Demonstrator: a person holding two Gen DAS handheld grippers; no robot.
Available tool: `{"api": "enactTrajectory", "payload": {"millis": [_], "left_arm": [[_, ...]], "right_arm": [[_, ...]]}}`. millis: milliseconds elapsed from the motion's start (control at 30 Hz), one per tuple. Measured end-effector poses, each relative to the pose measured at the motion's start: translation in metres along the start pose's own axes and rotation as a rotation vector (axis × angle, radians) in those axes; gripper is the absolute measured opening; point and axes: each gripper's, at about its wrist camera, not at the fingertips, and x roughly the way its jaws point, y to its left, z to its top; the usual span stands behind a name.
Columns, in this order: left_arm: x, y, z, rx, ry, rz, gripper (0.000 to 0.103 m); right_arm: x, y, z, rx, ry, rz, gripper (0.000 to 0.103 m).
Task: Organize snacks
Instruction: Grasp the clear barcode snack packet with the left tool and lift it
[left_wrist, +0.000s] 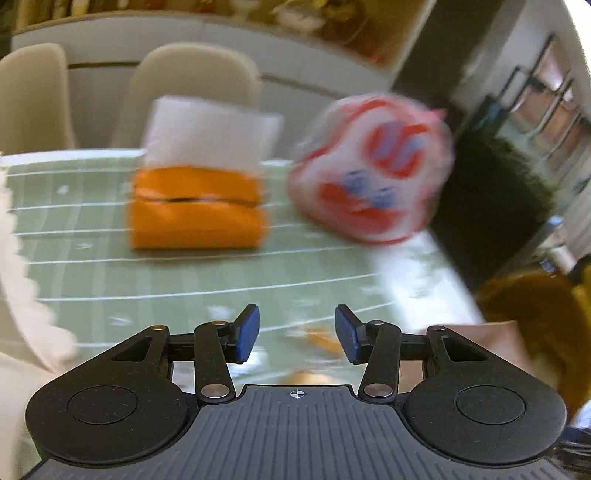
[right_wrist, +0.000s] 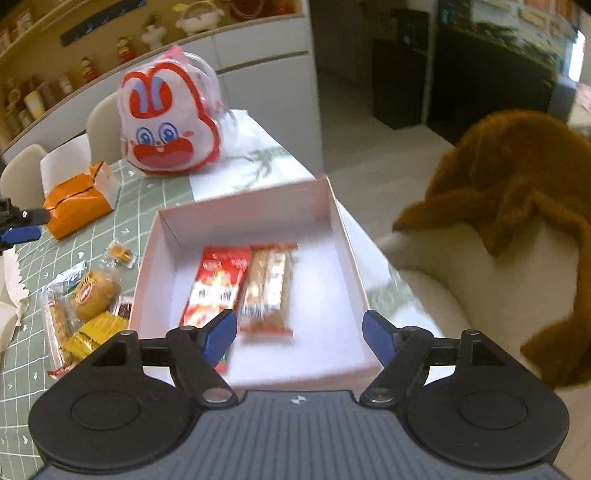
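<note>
The right gripper (right_wrist: 299, 334) hung above the pink box (right_wrist: 334, 206), jaws wide and empty; two snack bars (right_wrist: 243, 288) lay inside. The left gripper (left_wrist: 297, 334), half open and empty, should approach the loose snacks (right_wrist: 86, 306) left of the box squarely.

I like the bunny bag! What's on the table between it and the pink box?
Nothing: only bare tablecloth lies between the bunny bag and the pink box. The right wrist view shows it.
</note>
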Motion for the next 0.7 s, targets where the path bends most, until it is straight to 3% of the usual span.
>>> {"api": "enactTrajectory", "payload": {"millis": [67, 167, 467, 700], "left_arm": [[0.025, 0.016, 0.000, 0.042, 0.076, 0.065, 0.050], [0.053, 0.028, -0.005, 0.116, 0.125, 0.109, 0.051], [0.039, 0.022, -0.046, 0.416, 0.237, 0.019, 0.051], [0.011, 0.034, -0.067, 0.403, 0.314, -0.085, 0.052]], "right_arm": [[-0.005, 0.002, -0.015, 0.023, 0.009, -0.006, 0.077], [-0.011, 0.012, -0.036, 0.031, 0.030, -0.025, 0.078], [-0.019, 0.064, -0.092, -0.002, 0.101, -0.011, 0.081], [-0.015, 0.100, -0.113, 0.042, 0.119, -0.024, 0.081]]}}
